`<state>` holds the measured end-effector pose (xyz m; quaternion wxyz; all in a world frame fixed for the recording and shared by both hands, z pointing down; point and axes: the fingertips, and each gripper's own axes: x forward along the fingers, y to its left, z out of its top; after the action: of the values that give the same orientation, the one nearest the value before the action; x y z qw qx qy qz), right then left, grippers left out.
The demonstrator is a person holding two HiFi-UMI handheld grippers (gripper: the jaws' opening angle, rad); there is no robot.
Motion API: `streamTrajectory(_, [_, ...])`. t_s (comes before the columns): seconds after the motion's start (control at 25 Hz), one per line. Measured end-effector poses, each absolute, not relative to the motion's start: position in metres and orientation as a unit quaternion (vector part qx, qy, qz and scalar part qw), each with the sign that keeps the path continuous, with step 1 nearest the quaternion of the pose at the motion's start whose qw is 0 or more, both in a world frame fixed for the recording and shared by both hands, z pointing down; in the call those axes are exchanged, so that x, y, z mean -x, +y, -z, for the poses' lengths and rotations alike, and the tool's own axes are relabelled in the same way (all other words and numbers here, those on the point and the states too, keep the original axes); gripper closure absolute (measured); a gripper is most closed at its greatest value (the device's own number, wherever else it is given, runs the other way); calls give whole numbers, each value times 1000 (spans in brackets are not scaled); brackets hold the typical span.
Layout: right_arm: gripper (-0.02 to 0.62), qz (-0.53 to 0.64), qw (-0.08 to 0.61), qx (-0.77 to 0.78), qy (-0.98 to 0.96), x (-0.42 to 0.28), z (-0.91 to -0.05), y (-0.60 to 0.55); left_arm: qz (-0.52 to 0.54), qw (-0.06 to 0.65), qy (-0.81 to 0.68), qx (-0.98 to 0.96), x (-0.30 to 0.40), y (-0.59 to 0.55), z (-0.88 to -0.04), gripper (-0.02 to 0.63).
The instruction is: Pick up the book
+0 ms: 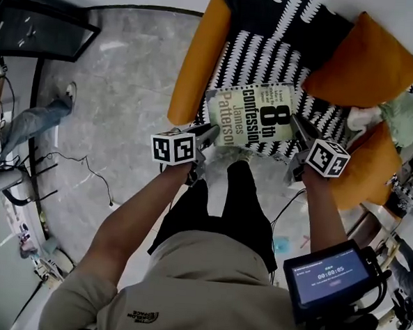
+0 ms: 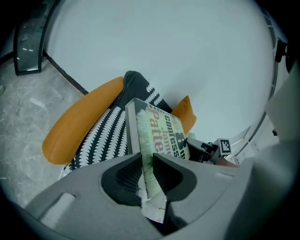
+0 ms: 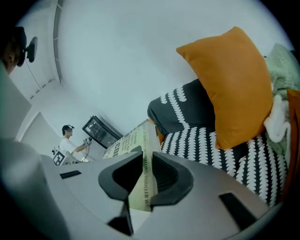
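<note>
Book: a thick paperback book [image 1: 250, 115] with a pale green-and-cream cover, a large black "8th confession" title and the author's name "James Patterson" in green letters; its grey-white page block [image 2: 133, 129] shows along one side in the left gripper view.
Position: the book is held cover-up and roughly level between the two grippers, over the front edge of the black-and-white patterned seat cushion [image 1: 270, 32], and it appears to be clear of the fabric.
Left gripper: the grey two-jaw left gripper [image 1: 212, 133] has its ribbed pads narrowed onto the book's near short edge, cover on one side and pages on the other [image 2: 147, 171].
Right gripper: the grey two-jaw right gripper [image 1: 298, 128] clamps the opposite short edge, with the printed cover pinched between its pads [image 3: 143, 176].
Setting: a long orange bolster [image 1: 199, 56] flanks the seat on the left of the head view, a plump orange square pillow [image 1: 370, 63] leans at the right, and grey marbled floor [image 1: 126, 107] lies beyond.
</note>
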<state>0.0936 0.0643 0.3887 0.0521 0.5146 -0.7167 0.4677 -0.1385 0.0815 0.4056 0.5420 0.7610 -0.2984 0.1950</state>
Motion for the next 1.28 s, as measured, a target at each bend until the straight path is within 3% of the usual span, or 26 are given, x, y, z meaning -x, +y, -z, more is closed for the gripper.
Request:
streamTrajectory(0.48, [526,-457,16,-546,-702,-24,-280,128,-184,502,-273,-800,209,108,-288,534])
streamTrajectory(1.28, [525,-424,3,-574,-701,17,-203,197,-171,468,-254,-829,247,154,-216,537])
